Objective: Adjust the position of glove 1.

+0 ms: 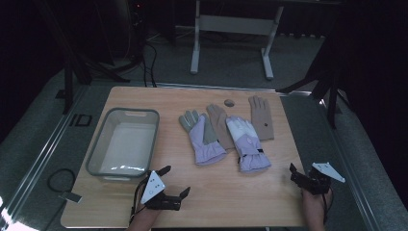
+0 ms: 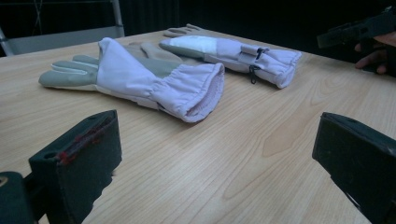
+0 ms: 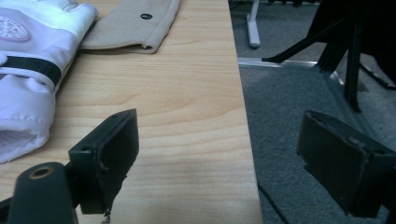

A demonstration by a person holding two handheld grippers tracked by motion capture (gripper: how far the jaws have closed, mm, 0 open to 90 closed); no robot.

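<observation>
Your left gripper (image 1: 175, 182) hovers over the near edge of the table (image 1: 226, 192) with its jaws spread wide and nothing between them, and it is the hand closer to the work: the lilac glove with the grey palm (image 1: 204, 139) lies just ahead of it and a little to your right, its gathered cuff turned toward you and its fingers pointing away toward the far edge. In the left gripper view that open cuff (image 2: 198, 91) faces the jaws almost head-on, so the glove's long axis runs roughly along your line of reach. Your right gripper (image 1: 300, 177), jaws likewise spread and empty, sits at the table's right near corner, half over the floor; the second lilac glove (image 1: 246, 142) lies up and to its left, cuff also nearest you. The clear bin (image 1: 124, 142) stands to the left of the gloves, well apart from them. Two beige gloves (image 1: 261, 117) lie partly tucked under the lilac pair, so their cuffs are hard to trace, and the small dark object (image 1: 229, 102) near the far edge is too small to identify.
</observation>
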